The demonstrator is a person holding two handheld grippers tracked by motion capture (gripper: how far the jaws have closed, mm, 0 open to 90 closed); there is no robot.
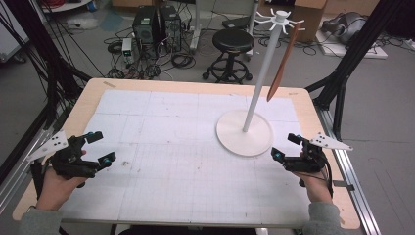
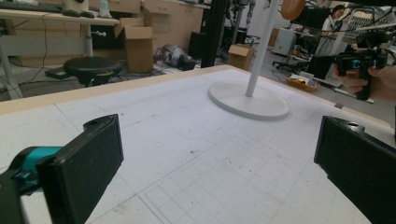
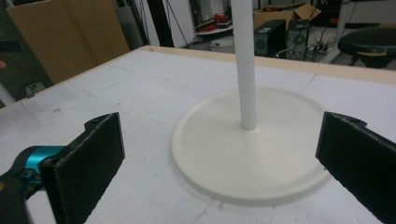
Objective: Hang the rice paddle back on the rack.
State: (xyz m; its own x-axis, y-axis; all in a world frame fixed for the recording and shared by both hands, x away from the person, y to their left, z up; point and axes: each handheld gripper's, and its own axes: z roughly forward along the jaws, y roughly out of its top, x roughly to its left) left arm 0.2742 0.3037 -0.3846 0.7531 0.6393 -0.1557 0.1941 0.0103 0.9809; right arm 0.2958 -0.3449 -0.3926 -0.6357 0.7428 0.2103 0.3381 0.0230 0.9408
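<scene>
A white stand (image 1: 244,132) with a round base and a tall pole (image 1: 263,68) sits right of the table's middle. From a hook at its top hangs a brown wooden spatula (image 1: 283,66). My left gripper (image 1: 99,148) rests near the table's left edge, jaws wide apart and empty. My right gripper (image 1: 286,146) is open just right of the stand's base (image 3: 252,149), also empty. In the left gripper view the stand (image 2: 250,95) is far ahead, and the right hand's gripper (image 2: 357,63) is at the far right.
A white gridded mat (image 1: 186,152) covers the wooden table (image 1: 88,98). Beyond the far edge stand a black stool (image 1: 232,44), computer towers (image 1: 156,27) and tangled cables. Black frame legs (image 1: 350,63) rise at the right.
</scene>
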